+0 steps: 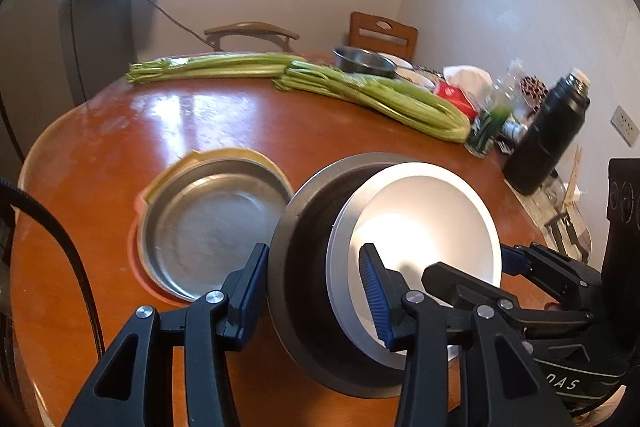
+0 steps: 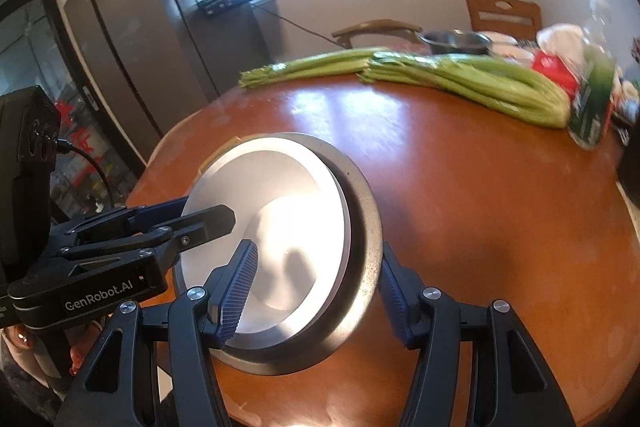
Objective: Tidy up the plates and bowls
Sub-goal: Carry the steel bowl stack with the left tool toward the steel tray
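Note:
A dark metal bowl [image 1: 304,227] with white bowls [image 1: 432,211] nested inside it is gripped from both sides. My left gripper [image 1: 314,295] is shut on its left rim, one finger outside the wall and one inside. My right gripper [image 2: 318,295] is shut on the opposite rim of the same bowl stack [image 2: 280,227], and it also shows at the right of the left wrist view as the right gripper [image 1: 480,267]. The left gripper [image 2: 188,213] shows at the left of the right wrist view. A metal plate [image 1: 212,227] lies on yellow and orange plates just left of the stack.
Two celery bunches [image 1: 360,91] lie across the far side of the round wooden table [image 1: 120,131]. Behind them are a metal bowl [image 1: 362,61], a red box, bottles and a black flask [image 1: 548,135] at the right. Chairs stand beyond the table, and a fridge [image 2: 132,27] at the left.

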A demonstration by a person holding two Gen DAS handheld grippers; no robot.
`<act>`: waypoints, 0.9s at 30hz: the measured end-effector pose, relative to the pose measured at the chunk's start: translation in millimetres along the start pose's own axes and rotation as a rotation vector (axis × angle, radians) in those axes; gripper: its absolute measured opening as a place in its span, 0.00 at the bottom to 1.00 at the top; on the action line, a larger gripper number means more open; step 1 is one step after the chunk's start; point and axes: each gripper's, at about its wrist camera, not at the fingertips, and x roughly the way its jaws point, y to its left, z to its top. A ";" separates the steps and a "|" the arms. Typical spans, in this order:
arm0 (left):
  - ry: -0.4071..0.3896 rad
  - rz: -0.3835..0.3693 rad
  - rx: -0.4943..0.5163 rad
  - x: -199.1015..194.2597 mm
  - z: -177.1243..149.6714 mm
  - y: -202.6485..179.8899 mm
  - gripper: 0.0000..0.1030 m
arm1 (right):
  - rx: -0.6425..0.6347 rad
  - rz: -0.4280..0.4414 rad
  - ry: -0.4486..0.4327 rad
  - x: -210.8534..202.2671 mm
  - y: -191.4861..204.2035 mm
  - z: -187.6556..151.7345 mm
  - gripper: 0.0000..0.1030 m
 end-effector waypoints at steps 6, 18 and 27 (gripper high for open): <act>-0.027 0.022 -0.025 -9.4 12.8 25.5 0.44 | -0.035 0.024 -0.017 12.4 22.7 24.0 0.60; -0.078 0.074 -0.070 -26.1 37.1 74.7 0.44 | -0.105 0.065 -0.019 44.1 65.6 57.2 0.60; -0.090 0.100 -0.094 -27.0 47.7 102.4 0.44 | -0.137 0.092 -0.006 62.6 84.3 67.7 0.60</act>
